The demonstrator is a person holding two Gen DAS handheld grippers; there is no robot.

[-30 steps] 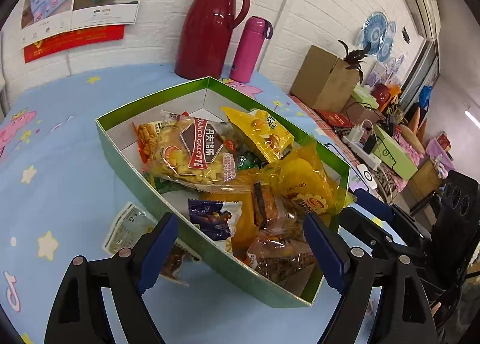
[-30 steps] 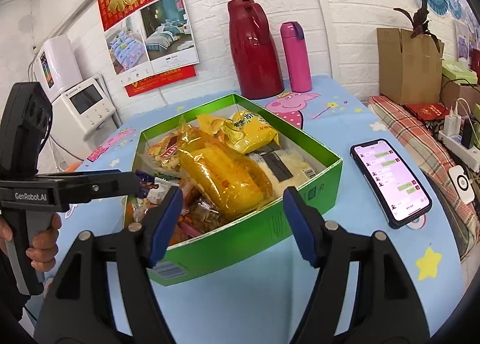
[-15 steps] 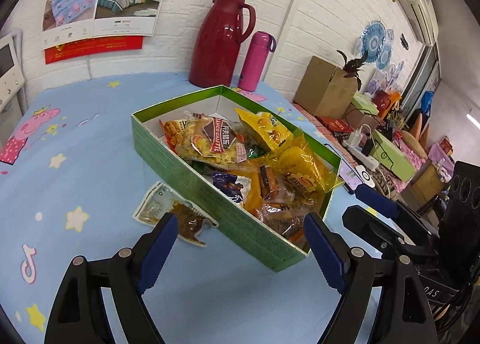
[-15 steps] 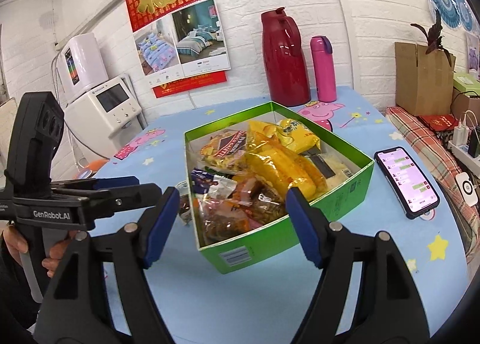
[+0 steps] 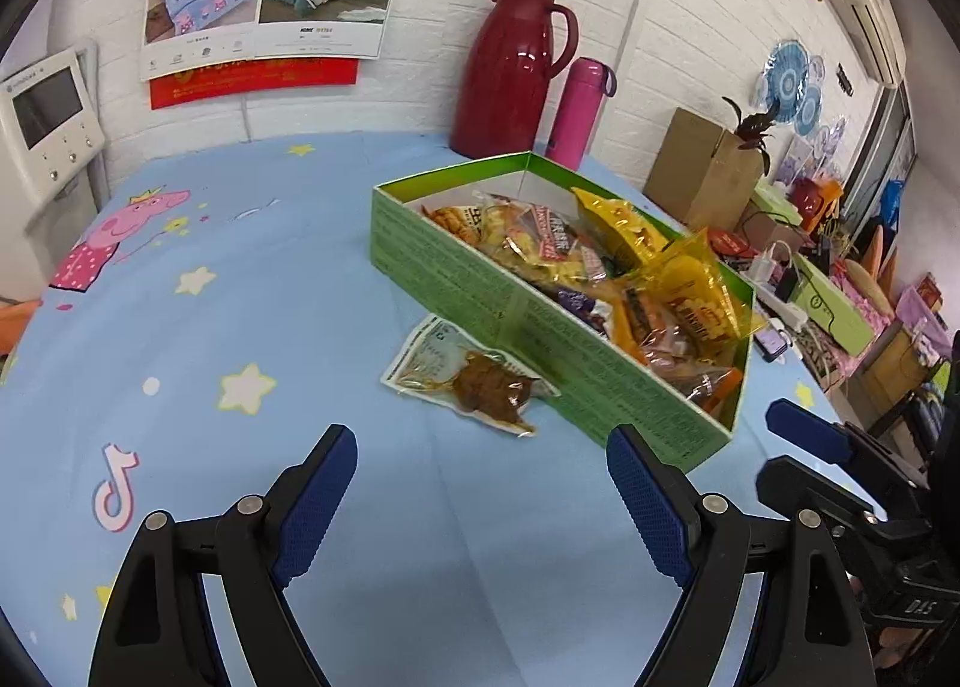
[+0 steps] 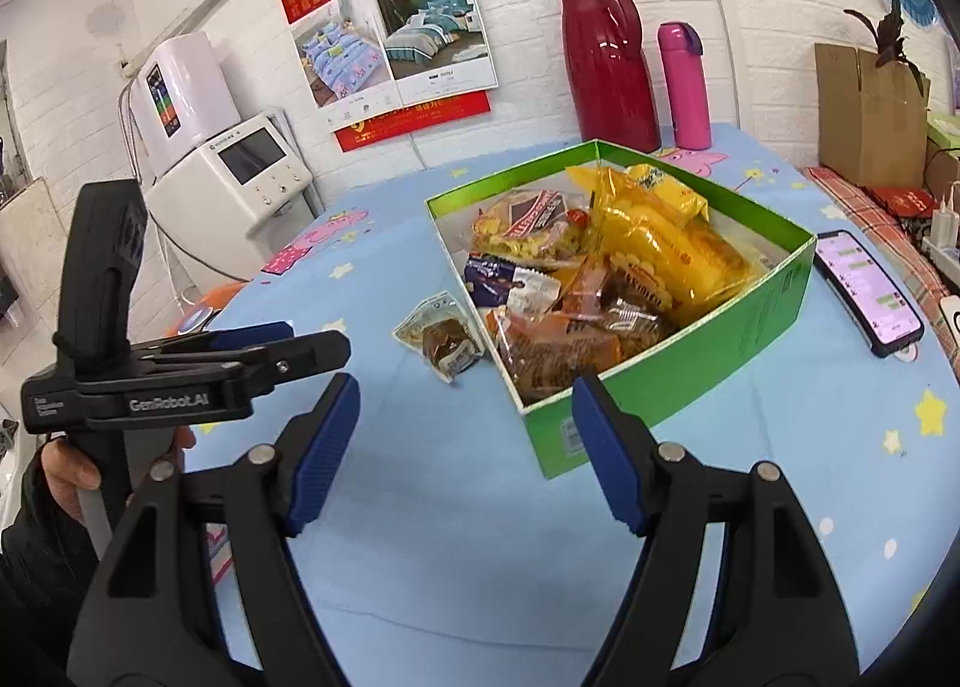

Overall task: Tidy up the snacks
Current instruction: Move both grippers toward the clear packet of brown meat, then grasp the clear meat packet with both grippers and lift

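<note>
A green cardboard box (image 5: 480,291) (image 6: 708,351) holds several snack packets, among them yellow bags (image 6: 666,243) and a biscuit pack (image 5: 540,243). One clear packet with a brown snack (image 5: 474,381) (image 6: 441,336) lies flat on the blue tablecloth against the box's side. My left gripper (image 5: 480,492) stands open and empty, short of that packet. My right gripper (image 6: 465,447) is also open and empty, before the box's near corner. The left gripper's fingers (image 6: 270,351) show side-on in the right wrist view, held by a hand (image 6: 66,477).
A red thermos jug (image 5: 513,69) and a pink bottle (image 5: 579,111) stand at the wall behind the box. A phone (image 6: 864,291) lies to the right of the box. A white appliance (image 6: 240,189) sits left of the table; cluttered boxes (image 5: 702,177) on the right.
Both grippers have drawn back from the box, which now looks smaller and farther. The loose brown-snack packet beside the box has come fully into view. Both stay open.
</note>
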